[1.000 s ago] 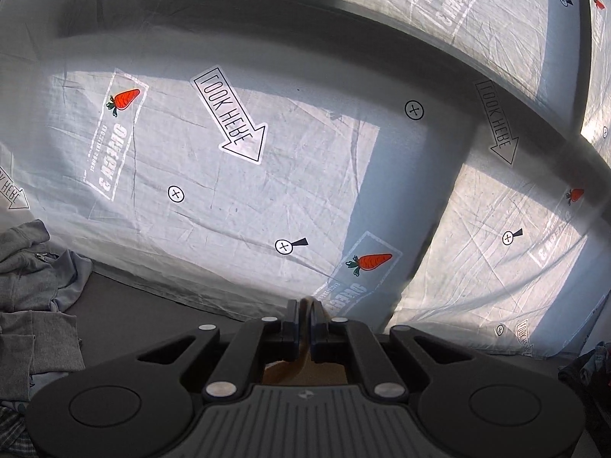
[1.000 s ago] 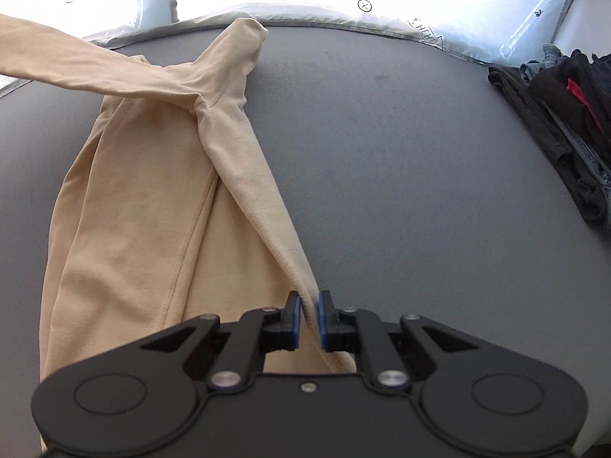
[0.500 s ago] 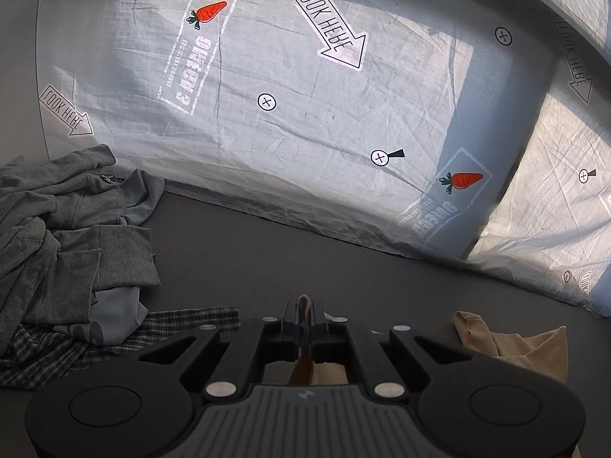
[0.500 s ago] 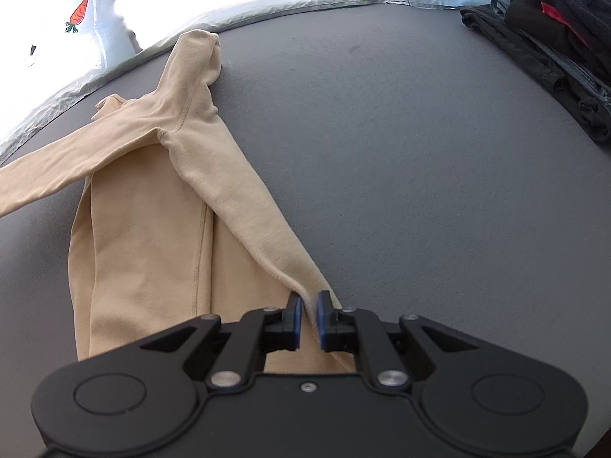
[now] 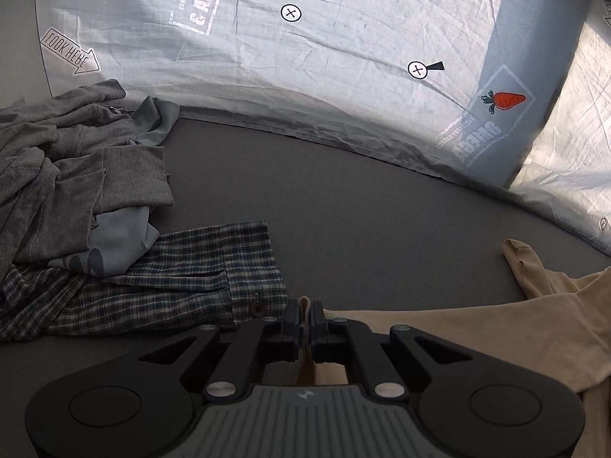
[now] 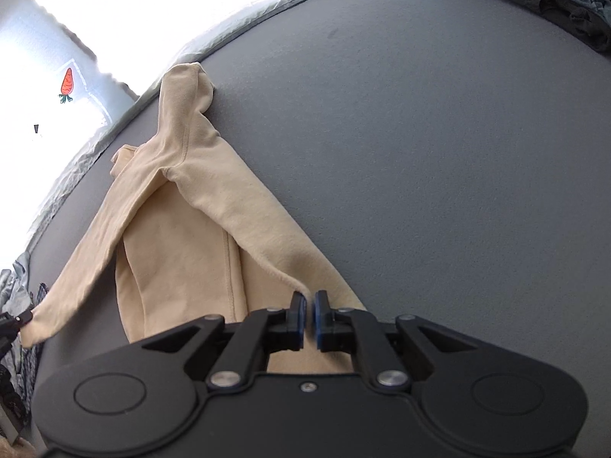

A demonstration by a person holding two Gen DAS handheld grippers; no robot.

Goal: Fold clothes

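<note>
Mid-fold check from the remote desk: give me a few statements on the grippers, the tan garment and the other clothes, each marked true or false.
1. The left gripper is shut on a sleeve end of the tan garment. True.
2. The right gripper hangs open, clear of any cloth. False: its jaws are shut on a tan edge.
3. The plaid shirt lies on the grey surface beside the left gripper. True.
4. The tan garment is already folded into a neat square. False: it lies spread out, with one sleeve stretched sideways.
5. The grey hoodie lies partly on top of the plaid shirt. True.
</note>
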